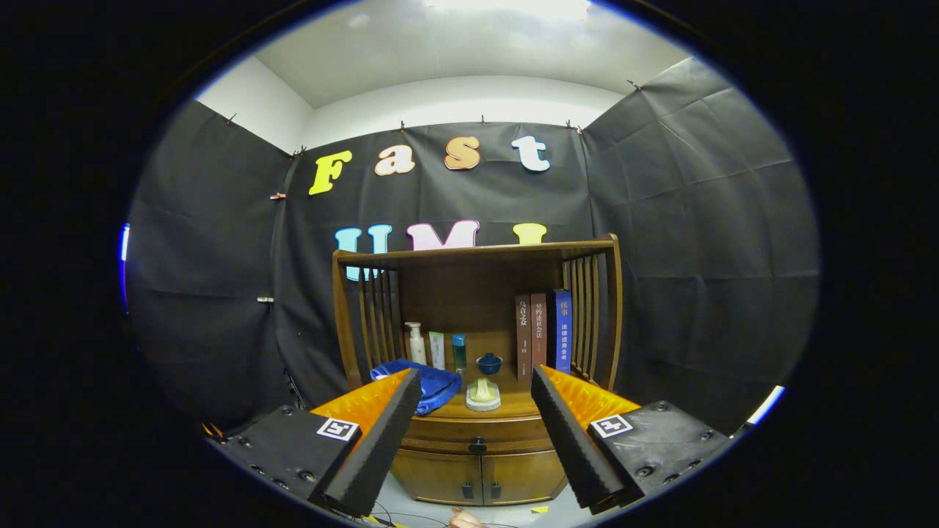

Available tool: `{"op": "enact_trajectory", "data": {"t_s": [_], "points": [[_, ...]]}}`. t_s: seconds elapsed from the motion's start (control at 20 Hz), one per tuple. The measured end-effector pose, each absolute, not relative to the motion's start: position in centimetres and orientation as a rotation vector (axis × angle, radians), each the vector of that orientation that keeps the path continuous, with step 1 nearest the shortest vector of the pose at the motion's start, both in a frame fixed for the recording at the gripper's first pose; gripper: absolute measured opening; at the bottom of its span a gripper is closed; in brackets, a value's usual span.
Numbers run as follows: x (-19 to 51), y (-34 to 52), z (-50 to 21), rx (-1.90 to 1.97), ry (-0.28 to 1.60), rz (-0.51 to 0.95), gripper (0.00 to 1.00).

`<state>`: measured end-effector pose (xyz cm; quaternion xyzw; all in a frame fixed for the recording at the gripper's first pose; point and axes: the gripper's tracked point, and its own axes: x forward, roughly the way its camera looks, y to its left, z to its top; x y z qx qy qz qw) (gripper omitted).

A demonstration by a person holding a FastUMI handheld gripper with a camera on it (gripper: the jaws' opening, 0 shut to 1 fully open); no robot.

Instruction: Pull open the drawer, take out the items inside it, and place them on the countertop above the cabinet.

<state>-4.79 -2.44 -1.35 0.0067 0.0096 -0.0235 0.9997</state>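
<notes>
Black-draped booth, wooden cabinet (pixel 477 469) ahead: drawer (pixel 477 434) shut, blue cloth (pixel 433 385) on worktop (pixel 513 405); tool (pixel 477 411) spread wide, empty — centre squarely on drawer knob (pixel 477 444).

drawer (pixel 475 434) front unblocked | claw (pixel 477 392) spread wide, well back | countertop (pixel 513 405) crowded: towel (pixel 433 385), dish (pixel 483 394)

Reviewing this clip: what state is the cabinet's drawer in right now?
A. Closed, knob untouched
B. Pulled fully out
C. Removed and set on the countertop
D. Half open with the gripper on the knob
A: the drawer sits flush in the cabinet, its knob free, with the hand-held gripper open and held back from it.
</notes>
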Motion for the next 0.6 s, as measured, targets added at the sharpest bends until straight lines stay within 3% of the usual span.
{"op": "enact_trajectory", "data": {"t_s": [0.6], "points": [[-3.7,-2.5,-2.5,0.011,0.046,-0.038,0.99]]}}
